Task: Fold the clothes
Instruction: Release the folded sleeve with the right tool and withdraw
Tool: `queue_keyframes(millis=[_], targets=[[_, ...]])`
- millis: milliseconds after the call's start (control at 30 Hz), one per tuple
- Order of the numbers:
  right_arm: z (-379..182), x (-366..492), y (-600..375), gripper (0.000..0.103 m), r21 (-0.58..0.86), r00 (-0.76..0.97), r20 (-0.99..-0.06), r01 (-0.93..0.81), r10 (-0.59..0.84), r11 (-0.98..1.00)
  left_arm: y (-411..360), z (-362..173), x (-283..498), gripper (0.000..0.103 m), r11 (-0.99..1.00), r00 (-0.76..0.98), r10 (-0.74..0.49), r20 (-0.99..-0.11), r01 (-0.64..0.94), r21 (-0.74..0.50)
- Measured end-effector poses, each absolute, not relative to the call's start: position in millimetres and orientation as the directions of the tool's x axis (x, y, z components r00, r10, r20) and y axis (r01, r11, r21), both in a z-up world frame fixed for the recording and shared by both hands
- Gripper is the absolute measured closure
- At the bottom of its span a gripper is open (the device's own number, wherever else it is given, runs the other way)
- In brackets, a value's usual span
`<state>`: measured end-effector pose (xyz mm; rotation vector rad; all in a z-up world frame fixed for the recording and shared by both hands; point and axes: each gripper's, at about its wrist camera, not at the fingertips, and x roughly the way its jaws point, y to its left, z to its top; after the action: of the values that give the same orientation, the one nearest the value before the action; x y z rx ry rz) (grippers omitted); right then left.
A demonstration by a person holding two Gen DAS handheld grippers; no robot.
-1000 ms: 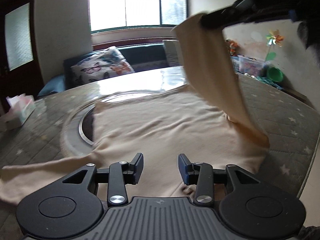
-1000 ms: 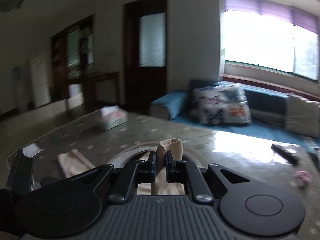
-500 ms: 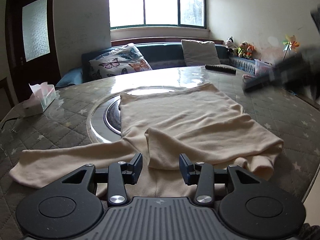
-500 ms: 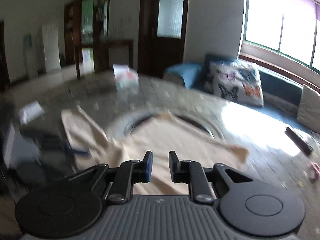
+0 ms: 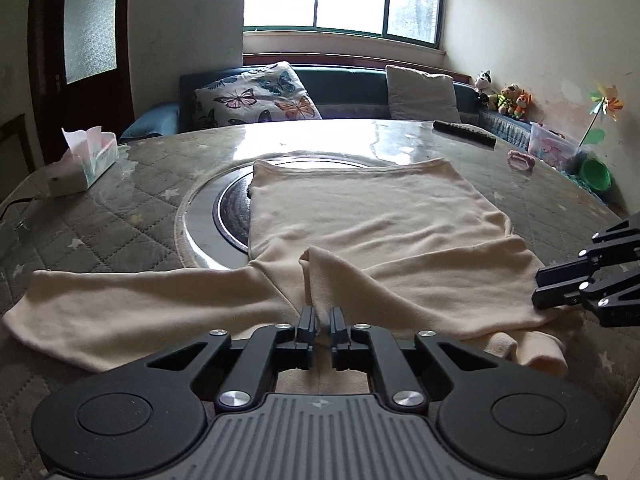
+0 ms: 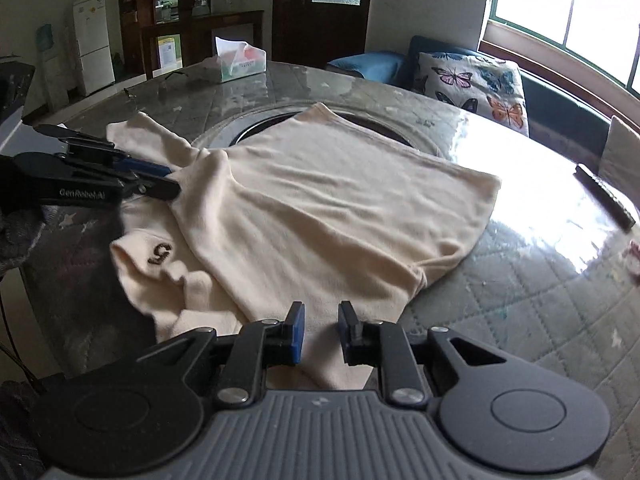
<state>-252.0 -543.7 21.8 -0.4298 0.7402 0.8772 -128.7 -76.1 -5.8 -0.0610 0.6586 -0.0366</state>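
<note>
At the bottom centre of the left wrist view we see our left gripper (image 5: pixel 323 322); its black jaws are pressed together on a soft ridge of the cream sweater (image 5: pixel 360 216). The knit cloth looks fuzzy and lies in gentle wrinkles, with one long sleeve (image 5: pixel 120 304) stretched to the lower left of the frame and the other sleeve folded across the body. In the right wrist view our right gripper (image 6: pixel 321 334) is at the bottom centre, jaws parted with nothing between them, just over the near edge of the cloth. The sweater lies in the middle of the round table (image 5: pixel 120 216), which has a quilted grey cover with small stars under a shiny clear sheet. Farther, at the upper left, stands a tissue box (image 5: pixel 90 156), and behind the table a butterfly cushion (image 5: pixel 256 98).
</note>
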Motion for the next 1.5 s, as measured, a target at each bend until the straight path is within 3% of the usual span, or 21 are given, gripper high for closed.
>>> queue_keyframes(millis=[167,400,533,767,900,1167,1500], targets=[[20.9,-248.5,-541.0,0.084,-0.048,0.422,-0.730,-0.817,0.538,0.575,-62.8,9.6,-139.3,0.100,0.990,0.797,-0.084,-0.598,-0.003,-0.143],[21.6,-245.6,-540.3,0.082,-0.044,0.420,-0.723,-0.820,0.548,0.570,-58.9,8.8,-138.4,0.098,0.997,0.787,-0.033,-0.616,-0.022,-0.081],[25.2,-239.6,-539.5,0.082,-0.047,0.439,-0.711,-0.809,0.549,0.585,-72.1,19.7,-132.1,0.096,0.996,0.814,-0.078,-0.576,0.041,-0.077],[19.1,-216.0,-537.3,0.082,-0.020,0.475,-0.700,-0.759,0.533,0.650,-99.5,-1.4,-96.9,0.095,0.991,0.781,-0.131,-0.611,0.119,-0.061],[15.7,-210.5,-537.4,0.082,-0.012,0.479,-0.702,-0.748,0.527,0.664,-95.9,-16.9,-92.8,0.095,0.995,0.756,-0.094,-0.648,0.093,-0.036],[20.6,-215.7,-528.0,0.082,-0.038,0.488,-0.692,-0.760,0.532,0.648,-75.1,-12.7,-118.1,0.094,0.997,0.773,-0.074,-0.630,0.051,-0.054],[20.3,-239.2,-473.5,0.082,-0.020,0.381,-0.694,-0.859,0.611,0.512,-6.4,-8.2,-142.2,0.091,0.980,0.767,0.102,-0.634,-0.188,-0.070]])
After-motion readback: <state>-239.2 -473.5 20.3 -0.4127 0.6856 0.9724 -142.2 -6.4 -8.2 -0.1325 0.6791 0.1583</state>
